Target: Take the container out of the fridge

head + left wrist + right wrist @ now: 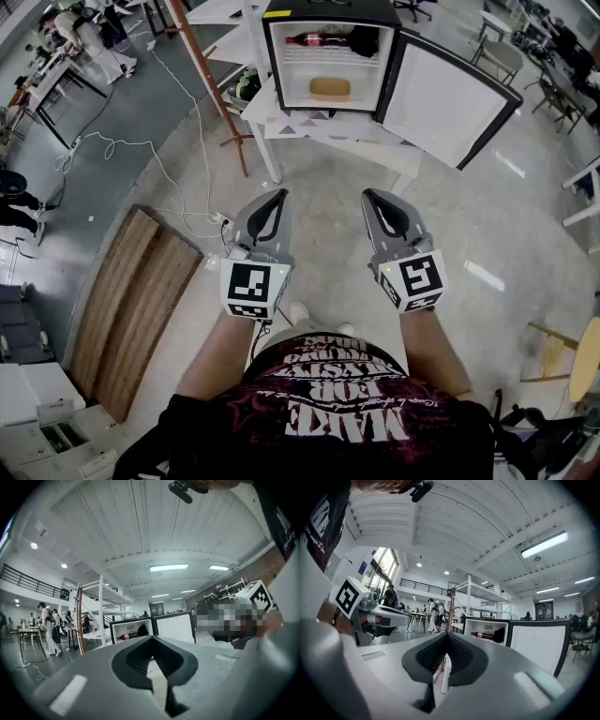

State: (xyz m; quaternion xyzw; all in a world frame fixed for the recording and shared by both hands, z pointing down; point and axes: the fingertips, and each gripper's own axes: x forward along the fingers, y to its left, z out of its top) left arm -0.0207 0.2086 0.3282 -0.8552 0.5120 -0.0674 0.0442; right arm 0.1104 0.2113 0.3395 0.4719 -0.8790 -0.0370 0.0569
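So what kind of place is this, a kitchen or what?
Probably a lab or workshop hall, not a kitchen: a bare concrete floor with loose cables, people at work tables, and strip lights on a high ceiling.

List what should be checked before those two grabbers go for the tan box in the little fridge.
1. The white-lined door of the black mini fridge swung open: ok.
2. The flat tan container in plain sight on the fridge's lower level, nothing in front: ok.
3. The grey left gripper empty: ok, jaws together on nothing.
4. The grey right gripper empty: ok, jaws together on nothing.
5. Jaws opened for a grasp: not ok, both shut.
6. Grippers near the fridge: not ok, both well short of it.
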